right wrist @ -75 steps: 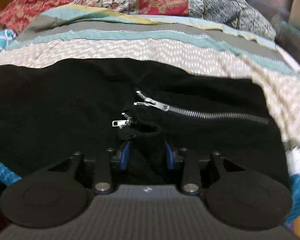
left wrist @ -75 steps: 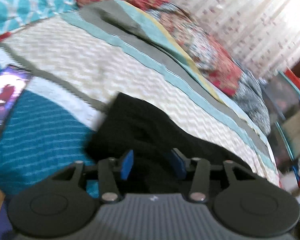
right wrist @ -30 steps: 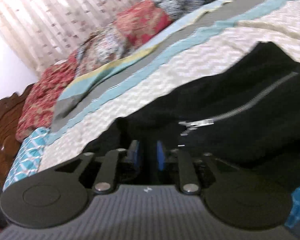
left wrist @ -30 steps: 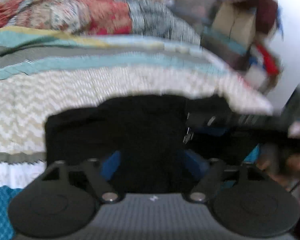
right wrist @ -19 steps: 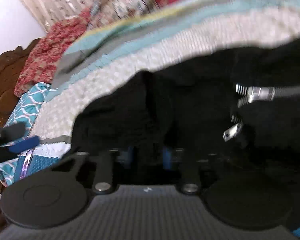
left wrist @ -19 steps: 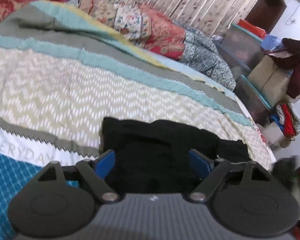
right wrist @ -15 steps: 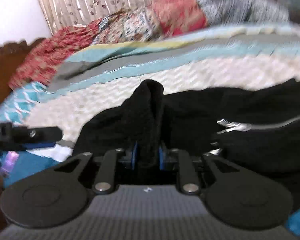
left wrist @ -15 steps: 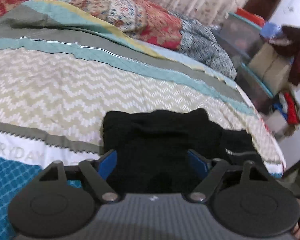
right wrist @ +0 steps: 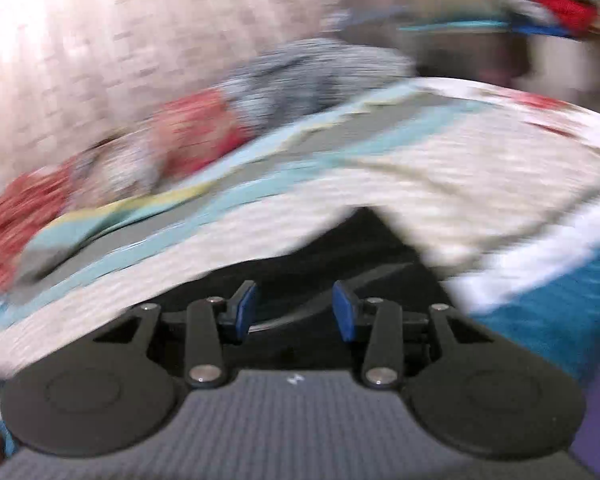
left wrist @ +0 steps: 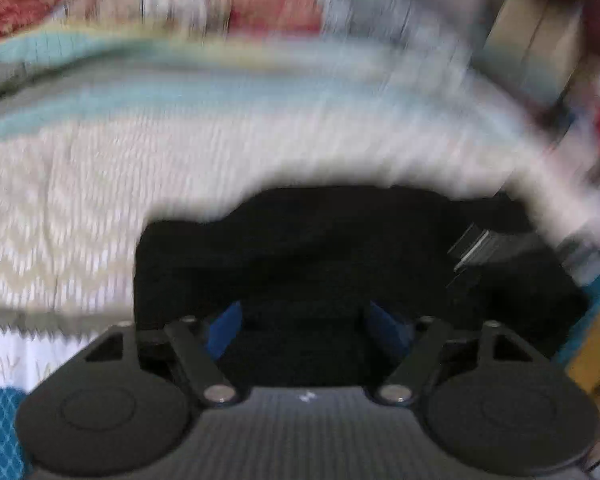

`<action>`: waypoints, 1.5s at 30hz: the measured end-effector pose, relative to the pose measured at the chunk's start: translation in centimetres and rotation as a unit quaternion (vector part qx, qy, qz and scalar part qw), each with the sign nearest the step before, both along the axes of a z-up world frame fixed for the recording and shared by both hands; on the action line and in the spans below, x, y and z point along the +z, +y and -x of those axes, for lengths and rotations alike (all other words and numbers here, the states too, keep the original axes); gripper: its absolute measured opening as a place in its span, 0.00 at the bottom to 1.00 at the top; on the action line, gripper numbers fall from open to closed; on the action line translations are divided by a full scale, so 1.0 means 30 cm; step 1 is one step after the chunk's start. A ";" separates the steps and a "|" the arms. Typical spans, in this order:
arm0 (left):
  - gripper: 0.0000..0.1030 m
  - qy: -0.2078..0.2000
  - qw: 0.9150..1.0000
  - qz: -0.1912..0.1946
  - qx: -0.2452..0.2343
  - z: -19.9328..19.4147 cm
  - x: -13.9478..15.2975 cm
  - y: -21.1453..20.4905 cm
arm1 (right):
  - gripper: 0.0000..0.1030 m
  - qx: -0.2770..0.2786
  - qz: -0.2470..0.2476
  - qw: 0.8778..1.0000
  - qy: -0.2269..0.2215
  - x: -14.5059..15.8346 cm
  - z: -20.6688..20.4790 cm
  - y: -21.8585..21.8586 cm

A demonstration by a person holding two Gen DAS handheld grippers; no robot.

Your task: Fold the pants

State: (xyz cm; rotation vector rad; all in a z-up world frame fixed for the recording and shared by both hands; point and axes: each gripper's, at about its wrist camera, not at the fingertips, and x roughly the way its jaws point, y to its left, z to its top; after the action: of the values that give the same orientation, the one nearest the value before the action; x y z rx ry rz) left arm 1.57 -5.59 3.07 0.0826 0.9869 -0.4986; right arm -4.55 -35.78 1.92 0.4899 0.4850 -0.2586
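The left gripper (left wrist: 306, 326) stands wide over the black fabric pants (left wrist: 340, 248) on the striped zigzag bedspread (left wrist: 140, 160); the right gripper (right wrist: 294, 310) is likewise spread, empty, pants (right wrist: 352, 248) just ahead.

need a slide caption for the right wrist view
Right gripper, jaws open, over the black pants on the striped bedspread, with the frame motion-blurred.
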 end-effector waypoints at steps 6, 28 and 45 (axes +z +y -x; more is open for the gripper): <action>0.63 -0.010 1.000 0.017 0.001 0.030 0.066 0.007 | 0.52 -0.048 -0.025 0.998 0.040 -0.116 -0.005 -0.162; 0.12 0.066 0.989 0.101 -0.081 -0.103 0.280 -0.359 | 0.16 0.224 0.132 0.964 -0.049 0.172 0.056 0.486; 0.12 0.033 0.994 0.094 0.041 -0.126 0.129 0.182 | 0.18 0.414 0.047 0.909 0.005 0.102 -0.139 0.809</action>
State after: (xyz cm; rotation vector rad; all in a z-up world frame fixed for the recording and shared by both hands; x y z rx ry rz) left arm 5.36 -0.12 6.95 -0.1434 1.0004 -0.5187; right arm -0.37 -11.51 4.98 0.1539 0.6470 0.5343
